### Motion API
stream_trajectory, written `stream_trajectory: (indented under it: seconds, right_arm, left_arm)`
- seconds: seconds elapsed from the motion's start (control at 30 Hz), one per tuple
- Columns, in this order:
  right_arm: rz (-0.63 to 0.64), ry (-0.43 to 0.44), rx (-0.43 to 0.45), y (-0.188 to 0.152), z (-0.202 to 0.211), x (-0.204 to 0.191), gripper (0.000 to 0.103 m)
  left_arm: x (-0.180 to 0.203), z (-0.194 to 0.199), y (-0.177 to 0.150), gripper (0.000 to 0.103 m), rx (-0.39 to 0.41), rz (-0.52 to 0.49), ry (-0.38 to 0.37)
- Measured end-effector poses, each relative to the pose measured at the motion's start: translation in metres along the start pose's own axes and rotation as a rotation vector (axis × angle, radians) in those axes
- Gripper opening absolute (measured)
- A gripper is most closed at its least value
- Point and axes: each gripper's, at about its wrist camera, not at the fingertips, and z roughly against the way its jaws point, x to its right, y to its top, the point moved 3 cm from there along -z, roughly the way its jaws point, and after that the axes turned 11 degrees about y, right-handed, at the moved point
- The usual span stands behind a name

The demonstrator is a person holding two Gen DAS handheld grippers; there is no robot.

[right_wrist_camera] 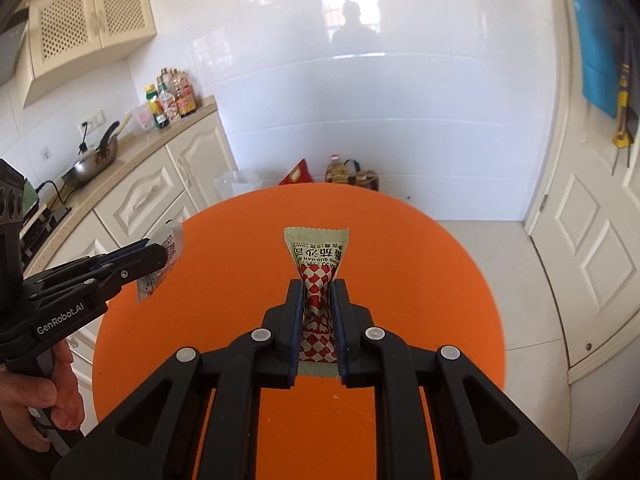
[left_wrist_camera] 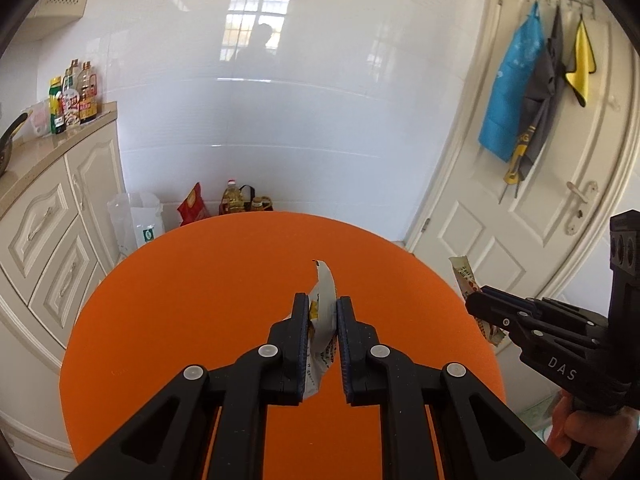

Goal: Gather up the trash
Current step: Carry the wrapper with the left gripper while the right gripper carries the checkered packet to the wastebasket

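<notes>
So, white packet (left_wrist_camera: 323,312): sitting pinched in the left gripper (left_wrist_camera: 323,312), hanging above the round orange table (left_wrist_camera: 180,320).
Checkered sauce packet (right_wrist_camera: 317,276): getting squeezed by the right gripper (right_wrist_camera: 317,292), also over the table.
Hands: one hand (right_wrist_camera: 60,392) is gripping the left handle.
Background: bottles (left_wrist_camera: 74,94) are standing on the counter (left_wrist_camera: 60,144).

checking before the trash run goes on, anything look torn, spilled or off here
Nothing spilled. The white sachet in the left gripper is bent, with a ragged top edge, likely torn open. The checkered ketchup packet in the right gripper is pinched at its middle. The orange table looks clean.
</notes>
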Motion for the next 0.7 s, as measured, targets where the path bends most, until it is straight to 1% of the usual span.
stream_trajectory:
  seconds: [0.1,0.27,0.4,0.57,0.7]
  right_arm:
    - [-0.014,-0.03,0.034,-0.002,0.027,0.012,0.013]
    - [-0.047,-0.077,0.075,-0.008,0.065,0.035,0.013]
    - [-0.072,-0.124,0.107,-0.018,0.099,0.055,0.013]
    - [-0.133,-0.216,0.142,-0.039,0.144,0.089,0.013]
    - [-0.223,-0.303,0.146,-0.07,0.18,0.132,0.013]
  left_arm:
    - [0.019,0.019,-0.005,0.01,0.02,-0.043,-0.033]
    - [0.041,0.036,-0.016,0.009,0.014,-0.079,-0.089]
    - [0.059,0.05,-0.015,0.009,0.021,-0.118,-0.14]
    - [0.101,0.066,-0.012,0.009,0.021,-0.199,-0.259]
    - [0.142,0.069,-0.021,0.009,-0.013,-0.275,-0.36]
